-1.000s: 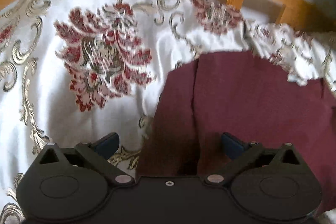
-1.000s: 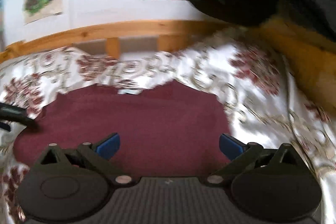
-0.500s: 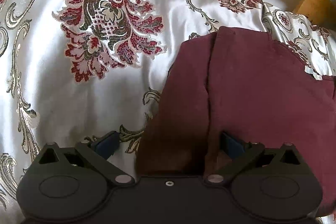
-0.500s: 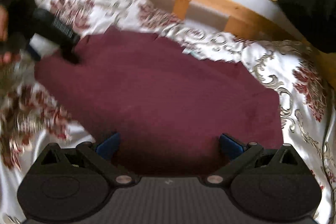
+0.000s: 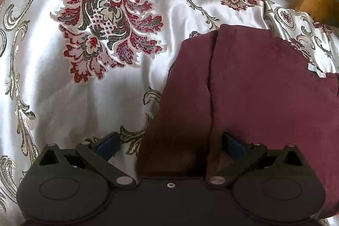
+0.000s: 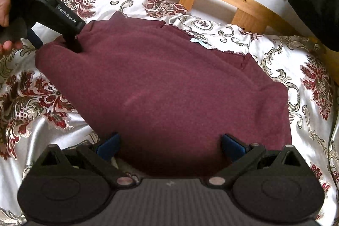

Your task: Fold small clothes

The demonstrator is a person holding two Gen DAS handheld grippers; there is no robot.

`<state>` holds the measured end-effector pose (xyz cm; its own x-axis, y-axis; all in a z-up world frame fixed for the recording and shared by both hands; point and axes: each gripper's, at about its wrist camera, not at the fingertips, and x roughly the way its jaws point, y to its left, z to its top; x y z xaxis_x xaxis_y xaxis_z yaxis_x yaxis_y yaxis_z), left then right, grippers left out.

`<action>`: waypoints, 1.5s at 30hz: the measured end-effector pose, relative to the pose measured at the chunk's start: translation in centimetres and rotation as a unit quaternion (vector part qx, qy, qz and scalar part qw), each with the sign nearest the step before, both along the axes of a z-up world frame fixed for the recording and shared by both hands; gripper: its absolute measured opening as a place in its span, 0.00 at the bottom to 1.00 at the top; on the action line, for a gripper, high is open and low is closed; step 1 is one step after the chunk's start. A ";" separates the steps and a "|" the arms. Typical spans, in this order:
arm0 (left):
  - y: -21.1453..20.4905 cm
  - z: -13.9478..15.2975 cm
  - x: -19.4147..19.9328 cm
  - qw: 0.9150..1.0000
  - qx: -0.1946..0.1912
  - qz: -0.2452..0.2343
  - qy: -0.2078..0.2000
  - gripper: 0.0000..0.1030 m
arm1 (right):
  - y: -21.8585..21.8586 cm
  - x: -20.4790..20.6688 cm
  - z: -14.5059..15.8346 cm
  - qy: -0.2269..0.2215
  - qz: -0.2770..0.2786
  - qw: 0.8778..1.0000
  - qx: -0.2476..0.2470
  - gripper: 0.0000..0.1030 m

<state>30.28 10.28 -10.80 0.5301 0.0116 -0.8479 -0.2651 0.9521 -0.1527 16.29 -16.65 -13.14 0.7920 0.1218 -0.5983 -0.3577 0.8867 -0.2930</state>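
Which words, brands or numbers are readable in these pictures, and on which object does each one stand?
"GenRobot.AI": white print on the black body of the left hand-held gripper, seen in the right wrist view.
Tag at the neckline of the maroon garment: too small to read.
Mark on the grey body of the right hand-held gripper: a faint sign, not readable.
The left wrist view shows no readable text.

The left gripper (image 5: 169,144) body is covering the near hem of the maroon garment (image 5: 264,99); the right frame edge is cropping its far side. In the right wrist view, the right gripper (image 6: 169,144) is masking the near hem, and the frame is cutting the person's hand (image 6: 4,12)
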 end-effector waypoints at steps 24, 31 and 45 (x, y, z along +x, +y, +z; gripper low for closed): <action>-1.5 2.6 -2.2 0.995 -0.002 -0.066 -0.072 0.23 | 0.2 0.1 -0.2 0.019 0.002 1.000 -0.005 1.00; -2.4 5.0 -3.2 0.985 -0.014 -0.084 -0.149 0.08 | -1.8 0.4 1.9 0.068 -0.025 0.997 0.035 1.00; -12.6 10.5 -4.5 0.940 -0.017 -0.230 -0.251 0.06 | -13.6 -3.6 10.6 -0.015 -0.197 0.963 0.181 1.00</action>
<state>25.74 -2.31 -0.35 0.8058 -0.3399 -0.4849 0.2878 0.9404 -0.1809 12.68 -30.28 -2.50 0.8361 0.0047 -0.5485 0.0310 0.9980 0.0558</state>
